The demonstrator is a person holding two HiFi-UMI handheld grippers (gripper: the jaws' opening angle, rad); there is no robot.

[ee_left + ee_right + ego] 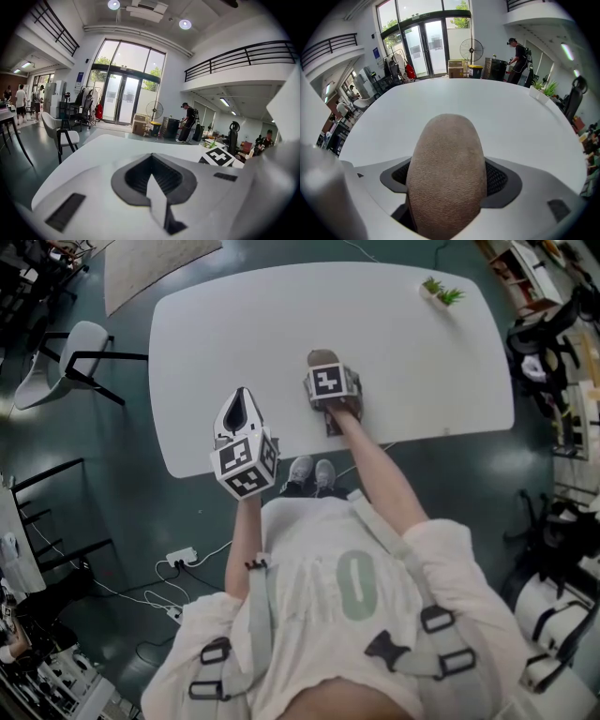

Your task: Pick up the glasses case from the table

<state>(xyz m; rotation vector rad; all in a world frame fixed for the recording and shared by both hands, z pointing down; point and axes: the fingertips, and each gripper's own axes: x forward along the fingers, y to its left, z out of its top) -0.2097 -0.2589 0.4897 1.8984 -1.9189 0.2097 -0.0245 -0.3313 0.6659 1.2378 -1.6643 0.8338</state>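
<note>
the right gripper (327,379) is clamped on the glasses case (447,173) — a tan, grainy, rounded case that fills the gap between its jaws and sticks out past them. it sits over the white bench (403,381), close to the middle of the near edge; whether the case clears the surface cannot be told. the left gripper (240,413) hangs near the bench's near-left corner, jaws pressed together with nothing between them. a small potted plant (441,292) stands by the far-right corner — well apart from both.
</note>
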